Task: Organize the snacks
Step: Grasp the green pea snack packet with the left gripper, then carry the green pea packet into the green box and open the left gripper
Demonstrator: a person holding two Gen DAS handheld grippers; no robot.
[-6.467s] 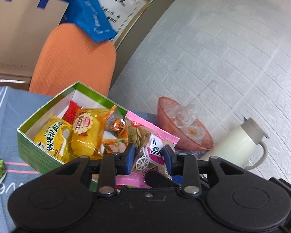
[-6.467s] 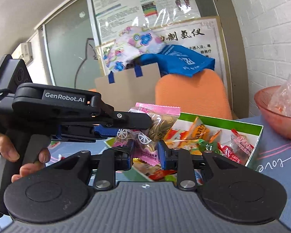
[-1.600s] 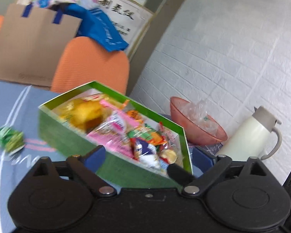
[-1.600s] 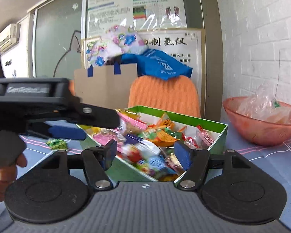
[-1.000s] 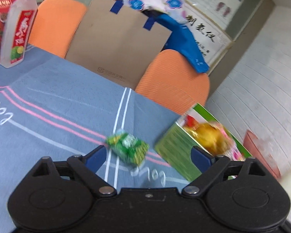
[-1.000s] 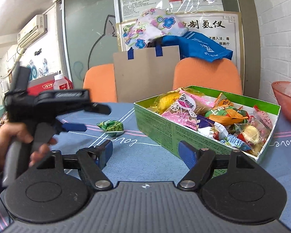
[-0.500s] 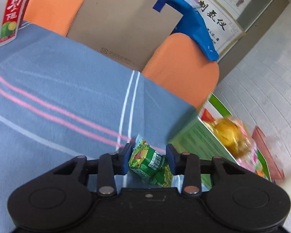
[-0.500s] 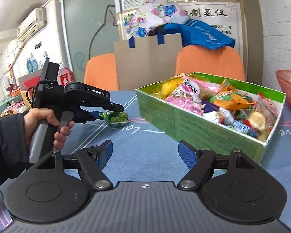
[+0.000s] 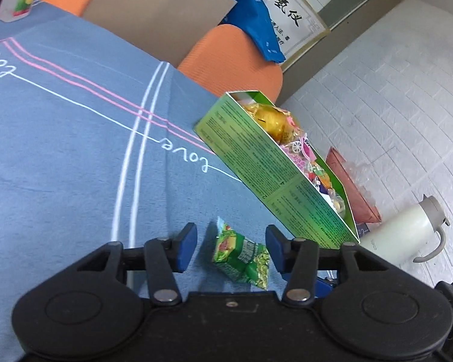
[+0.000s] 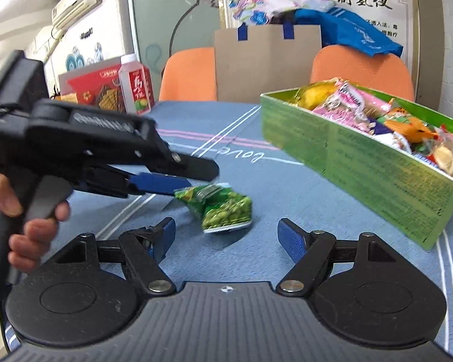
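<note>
Blue tablecloth [image 9: 60, 150]: green snack packet [image 9: 241, 255], seemingly unclamped, between opening left gripper [image 9: 231, 246].

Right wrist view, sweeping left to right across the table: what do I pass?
Hand on the left gripper → red box → drink bottle → green pea packet → green snack box.

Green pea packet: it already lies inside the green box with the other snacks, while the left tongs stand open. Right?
Not quite. The green pea packet lies on the blue tablecloth, outside the green box, between the opening left tongs; the left wrist view shows it.
</note>
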